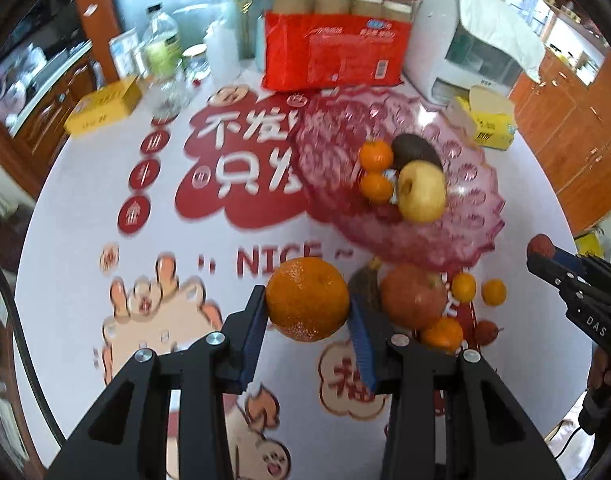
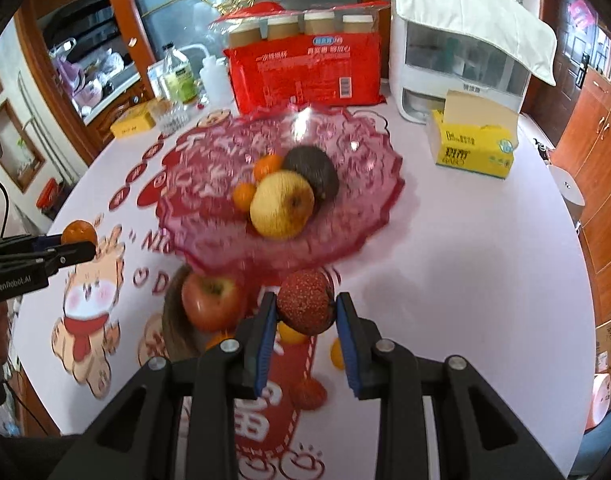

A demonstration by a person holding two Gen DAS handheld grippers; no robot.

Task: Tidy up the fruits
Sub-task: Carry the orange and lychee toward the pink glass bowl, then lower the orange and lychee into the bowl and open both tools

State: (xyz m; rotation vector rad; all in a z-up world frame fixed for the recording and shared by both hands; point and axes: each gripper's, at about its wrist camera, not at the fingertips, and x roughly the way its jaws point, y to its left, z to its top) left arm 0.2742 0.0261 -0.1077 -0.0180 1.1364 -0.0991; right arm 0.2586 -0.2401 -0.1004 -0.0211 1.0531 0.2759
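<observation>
Between the left gripper (image 1: 308,316)'s pads an orange (image 1: 307,299) sits clamped; the right gripper (image 2: 305,312) pinches a lychee (image 2: 304,301). The pink bowl (image 2: 369,216) lies beyond both fingertips. Round fruit could squirt loose and roll off the table (image 2: 465,300).

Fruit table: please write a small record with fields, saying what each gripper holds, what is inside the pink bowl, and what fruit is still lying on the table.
left gripper: shut on an orange, lifted off the table
right gripper: shut on a red lychee, lifted off the table
pink bowl: holds a yellow apple, a dark avocado and two small oranges
table: red apple, several small oranges and another lychee beside the bowl
</observation>
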